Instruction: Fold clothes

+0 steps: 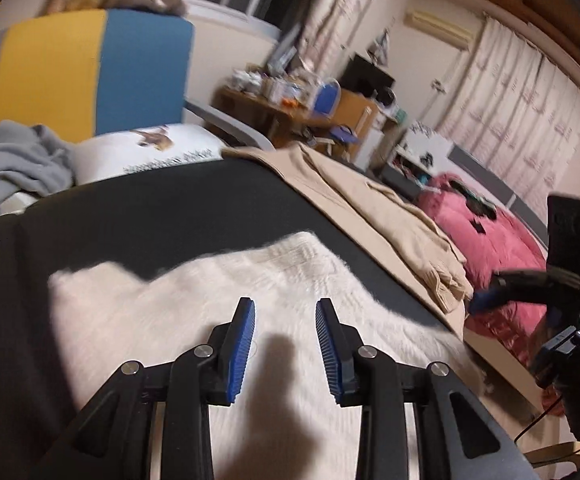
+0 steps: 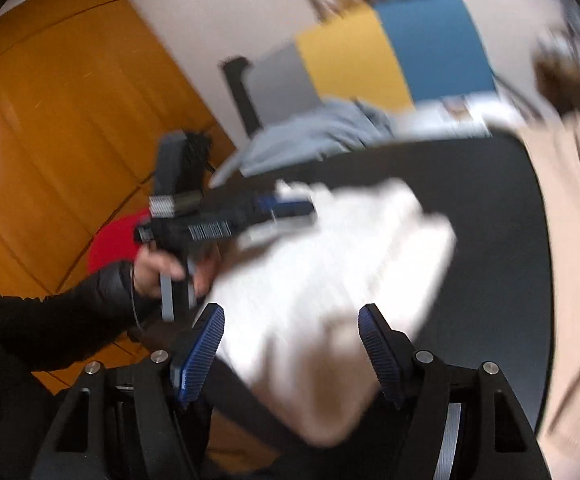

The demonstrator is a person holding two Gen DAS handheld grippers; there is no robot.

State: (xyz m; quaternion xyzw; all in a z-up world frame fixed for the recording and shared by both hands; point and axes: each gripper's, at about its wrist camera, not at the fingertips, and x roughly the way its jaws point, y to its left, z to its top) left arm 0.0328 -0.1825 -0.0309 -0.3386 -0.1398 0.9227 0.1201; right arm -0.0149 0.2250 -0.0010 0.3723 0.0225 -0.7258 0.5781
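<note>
A black table (image 1: 137,216) fills most of both views. On it, near the cameras, lies the white knitted garment (image 1: 225,280), spread flat on the black surface; in the right wrist view the same garment (image 2: 330,264) is blurred, and I cannot tell whether it is folded. At the right side of the table, a beige garment (image 1: 374,216) lies along the edge. At the far side of the table there is a grey garment (image 1: 13,168), crumpled, and just beside it a white printed garment (image 1: 149,150). Behind these stands a chair back (image 1: 89,72) with yellow and blue panels. Far right of the table, a pink quilt (image 1: 486,236) lies lower down.

The left gripper (image 1: 285,344) hangs above the white knitted garment. Its blue pads (image 1: 241,352) stand a little apart with nothing between them, so it is narrowly open and holds nothing. In the right wrist view a hand (image 2: 161,272) in a black sleeve (image 2: 69,312) holds this gripper by its handle.

The right gripper (image 2: 292,352) is above the near edge of the white garment. Its jaws stand wide, and the cloth shows between them, but the pads do not press on it.
</note>
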